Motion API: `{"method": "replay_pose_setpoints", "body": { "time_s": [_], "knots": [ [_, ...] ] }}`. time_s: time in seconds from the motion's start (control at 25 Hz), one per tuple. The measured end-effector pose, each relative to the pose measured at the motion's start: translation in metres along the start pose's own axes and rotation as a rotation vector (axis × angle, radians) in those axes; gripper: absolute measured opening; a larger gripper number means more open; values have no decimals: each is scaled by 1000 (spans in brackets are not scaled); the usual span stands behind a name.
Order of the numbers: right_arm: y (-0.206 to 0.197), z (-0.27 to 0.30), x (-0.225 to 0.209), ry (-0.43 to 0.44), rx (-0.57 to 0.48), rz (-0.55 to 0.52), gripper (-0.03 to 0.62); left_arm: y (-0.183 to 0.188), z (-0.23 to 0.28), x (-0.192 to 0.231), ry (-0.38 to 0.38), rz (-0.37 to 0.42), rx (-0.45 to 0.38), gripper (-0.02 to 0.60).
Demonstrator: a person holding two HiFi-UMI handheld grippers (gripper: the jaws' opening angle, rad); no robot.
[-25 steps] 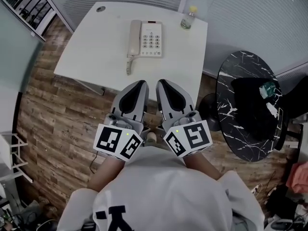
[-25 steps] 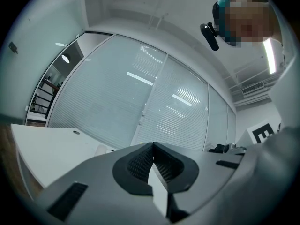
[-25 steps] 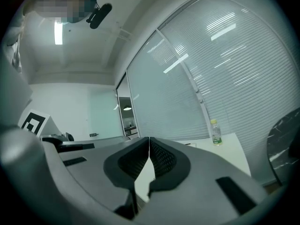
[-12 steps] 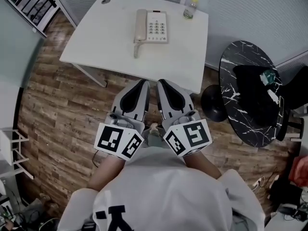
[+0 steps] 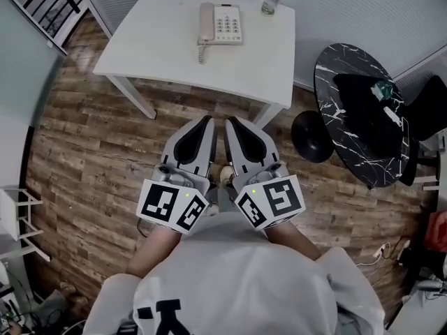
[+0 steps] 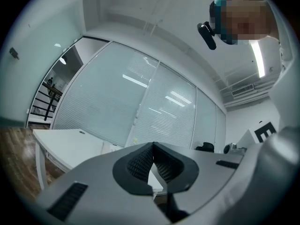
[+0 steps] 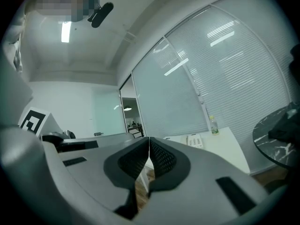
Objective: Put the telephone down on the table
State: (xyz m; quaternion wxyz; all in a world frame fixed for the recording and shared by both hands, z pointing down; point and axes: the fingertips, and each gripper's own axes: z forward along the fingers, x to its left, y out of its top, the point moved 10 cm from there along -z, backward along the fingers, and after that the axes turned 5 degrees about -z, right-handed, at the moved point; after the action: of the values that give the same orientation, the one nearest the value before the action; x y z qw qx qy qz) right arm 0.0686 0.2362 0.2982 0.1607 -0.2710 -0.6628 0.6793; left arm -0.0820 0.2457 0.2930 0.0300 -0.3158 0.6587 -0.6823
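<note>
White table (image 5: 160,54) carries the telephone (image 5: 221,24) and, seemingly, a bottle (image 5: 271,0); left tool (image 5: 207,121) and right tool (image 5: 228,121) clenched, empty.

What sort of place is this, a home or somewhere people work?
Most likely an office or small meeting room: a desk telephone sits on a plain white table, the walls are glass partitions backed with slatted blinds, and strip lights run along the ceiling.
</note>
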Motion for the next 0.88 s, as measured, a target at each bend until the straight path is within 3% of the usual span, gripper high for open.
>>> {"method": "replay_pose_setpoints", "body": {
  "time_s": [0.4,0.88],
  "knots": [
    [-4,-43,34,-24,-16,4,28,-3,-47,-16,-9,-6,1,5],
    [5,-60,39,-22,-11,-57,26,-6,-57,-31,3,-31,-15,5]
  ]
}}
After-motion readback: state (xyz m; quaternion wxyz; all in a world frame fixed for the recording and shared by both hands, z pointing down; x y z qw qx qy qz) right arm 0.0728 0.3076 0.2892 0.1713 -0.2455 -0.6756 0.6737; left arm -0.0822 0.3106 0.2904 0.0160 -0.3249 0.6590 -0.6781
